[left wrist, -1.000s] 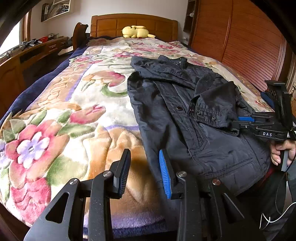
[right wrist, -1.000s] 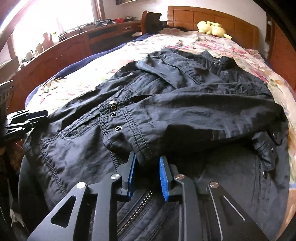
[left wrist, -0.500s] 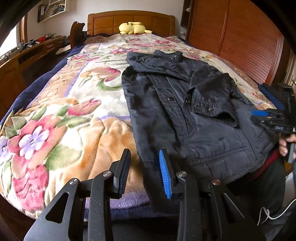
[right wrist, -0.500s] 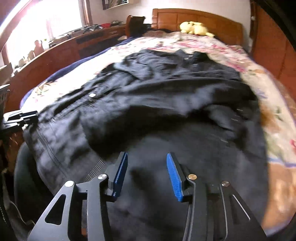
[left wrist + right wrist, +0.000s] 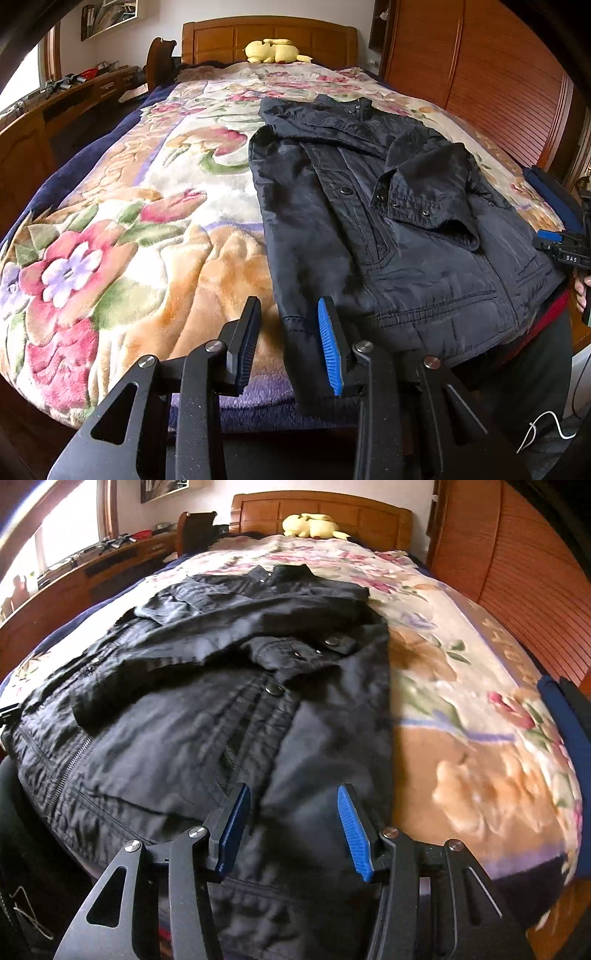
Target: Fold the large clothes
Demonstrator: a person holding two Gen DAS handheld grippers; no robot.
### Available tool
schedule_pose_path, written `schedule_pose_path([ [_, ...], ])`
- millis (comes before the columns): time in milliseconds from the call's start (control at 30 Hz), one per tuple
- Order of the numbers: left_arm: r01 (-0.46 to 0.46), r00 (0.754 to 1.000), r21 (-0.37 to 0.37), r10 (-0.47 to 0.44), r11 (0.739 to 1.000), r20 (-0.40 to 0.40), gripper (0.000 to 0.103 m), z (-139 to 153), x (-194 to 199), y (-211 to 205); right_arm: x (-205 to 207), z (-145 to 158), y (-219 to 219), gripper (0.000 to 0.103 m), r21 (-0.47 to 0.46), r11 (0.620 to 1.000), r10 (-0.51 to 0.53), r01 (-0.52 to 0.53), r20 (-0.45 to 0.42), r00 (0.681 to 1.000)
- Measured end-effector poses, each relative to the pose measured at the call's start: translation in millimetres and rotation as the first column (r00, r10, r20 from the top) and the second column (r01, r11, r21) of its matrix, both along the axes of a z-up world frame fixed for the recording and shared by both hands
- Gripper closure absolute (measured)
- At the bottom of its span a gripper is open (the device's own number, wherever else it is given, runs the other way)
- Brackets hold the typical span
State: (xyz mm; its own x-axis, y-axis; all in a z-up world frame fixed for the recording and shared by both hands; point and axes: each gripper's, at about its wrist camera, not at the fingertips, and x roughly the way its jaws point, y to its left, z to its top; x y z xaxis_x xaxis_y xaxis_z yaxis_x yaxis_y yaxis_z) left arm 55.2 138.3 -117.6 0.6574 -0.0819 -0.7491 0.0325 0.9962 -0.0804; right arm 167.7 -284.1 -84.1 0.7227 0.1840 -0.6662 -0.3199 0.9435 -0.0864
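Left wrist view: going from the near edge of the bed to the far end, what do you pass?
Left gripper → black padded jacket on the floral plush blanket → yellow plush toy → wooden headboard.

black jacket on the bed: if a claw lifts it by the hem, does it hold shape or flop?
Likely flops: the black jacket lies creased on the floral blanket, one sleeve already folded limply over its front. Its smooth, faintly shiny fabric may slip between pads. The padded look, snaps and zipper suggest moderate weight, so the unheld side would probably sag.
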Motion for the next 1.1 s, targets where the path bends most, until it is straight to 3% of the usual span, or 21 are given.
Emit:
schedule_pose_path([
  [67,0.0,1.0,0.0,0.0,1.0,-0.005,0.07,0,-2,-1,-1,-3,-2,0.038,-0.021,0.999,-0.026,0.026,-0.005,1.0],
  [233,-0.004,1.0,-0.009,0.004,1.0,-0.016,0.07,-2,-9,-2,-7,-3,-23,0.036,0.027,0.998,-0.055,0.057,-0.048,0.997],
  [800,-0.026,0.999,-0.053,0.024,0.998,-0.045,0.07,-6,-6,-1,-15,-14,-31,0.035,0.073,0.996,-0.04,0.042,-0.036,0.999],
  [1100,-0.042,0.999,-0.046,0.04,0.998,-0.034,0.07,-8,-14,-4,-30,-12,-29,0.035,0.052,0.998,-0.024,0.026,-0.037,0.999],
])
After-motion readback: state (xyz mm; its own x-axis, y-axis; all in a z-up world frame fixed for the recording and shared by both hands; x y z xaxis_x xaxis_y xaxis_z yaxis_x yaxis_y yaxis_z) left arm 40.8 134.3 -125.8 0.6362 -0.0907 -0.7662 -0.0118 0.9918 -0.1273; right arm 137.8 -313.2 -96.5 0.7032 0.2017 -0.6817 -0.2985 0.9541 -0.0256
